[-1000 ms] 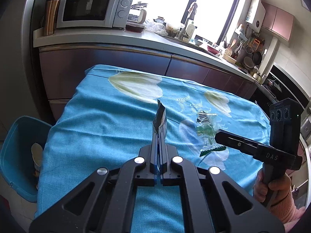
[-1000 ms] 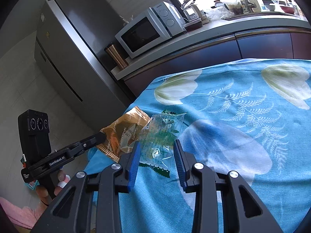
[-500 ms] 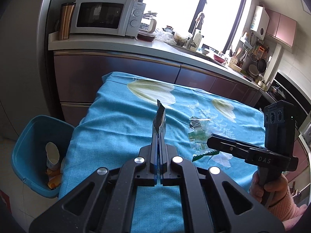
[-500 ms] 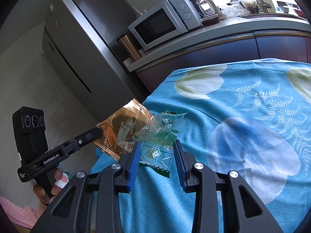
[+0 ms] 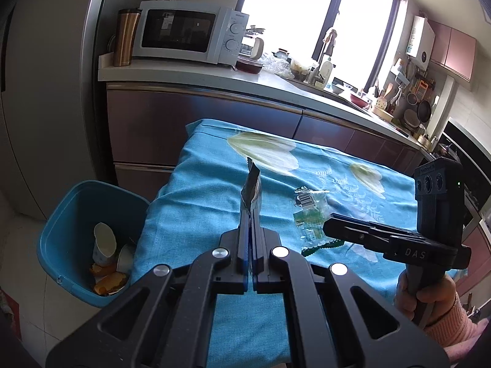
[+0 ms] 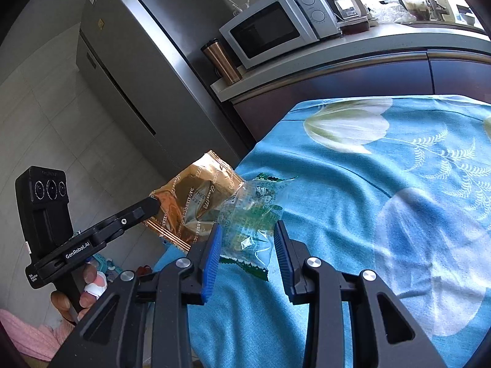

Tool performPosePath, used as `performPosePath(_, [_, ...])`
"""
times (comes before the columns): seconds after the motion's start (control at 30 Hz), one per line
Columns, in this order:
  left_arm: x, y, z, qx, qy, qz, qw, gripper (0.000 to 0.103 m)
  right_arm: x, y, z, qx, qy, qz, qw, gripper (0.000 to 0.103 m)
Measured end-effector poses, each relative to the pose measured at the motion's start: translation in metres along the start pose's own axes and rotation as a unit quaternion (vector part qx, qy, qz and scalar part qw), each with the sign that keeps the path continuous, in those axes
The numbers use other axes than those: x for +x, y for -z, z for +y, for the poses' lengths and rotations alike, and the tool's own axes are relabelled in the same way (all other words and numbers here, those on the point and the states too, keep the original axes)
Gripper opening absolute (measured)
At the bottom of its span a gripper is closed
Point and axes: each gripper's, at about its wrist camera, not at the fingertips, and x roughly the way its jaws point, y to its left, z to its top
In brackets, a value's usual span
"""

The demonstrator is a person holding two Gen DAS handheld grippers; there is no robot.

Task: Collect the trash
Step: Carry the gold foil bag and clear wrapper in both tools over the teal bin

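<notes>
Blue-clothed tabletop [image 6: 383, 214]: left claw [image 5: 252, 239] pinches gold wrapper [image 6: 196, 202]; right claw [image 6: 247, 251] wide, straddling clear wrapper [image 6: 251, 214]. Light, crinkly, slippery; grab mid-body.

Blue, gold and green against kitchen greys

The tablecloth [image 6: 337, 184] is turquoise, printed with white tulips and pale ferns. The held wrapper [image 6: 196, 202] is shiny gold-bronze with dark lettering; the clear wrapper [image 6: 251, 214] carries green print and a green zigzag edge. The bin [image 5: 70, 202] is blue, the microwave [image 5: 187, 35] white, the tumbler [image 5: 125, 36] copper, and the gripper pads [image 6: 211, 257] are blue.
</notes>
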Motion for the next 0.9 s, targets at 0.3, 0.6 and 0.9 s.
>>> performPosePath(0.3, [-0.012, -0.001, 0.018, -0.008, -0.018, -0.009, 0.9998, 0.002, 0.019, -0.002, 0.014, -0.010, -0.013, 0.014, 1.000, 0.033])
performPosePath(0.6, [-0.020, -0.001, 0.032, -0.016, -0.030, -0.017, 0.9993, 0.002, 0.037, -0.006, 0.028, -0.024, -0.025, 0.026, 0.999, 0.033])
performPosePath(0.9, [-0.027, 0.000, 0.047, -0.026, -0.044, -0.022, 0.9984, 0.002, 0.052, -0.010, 0.040, -0.038, -0.037, 0.039, 0.998, 0.033])
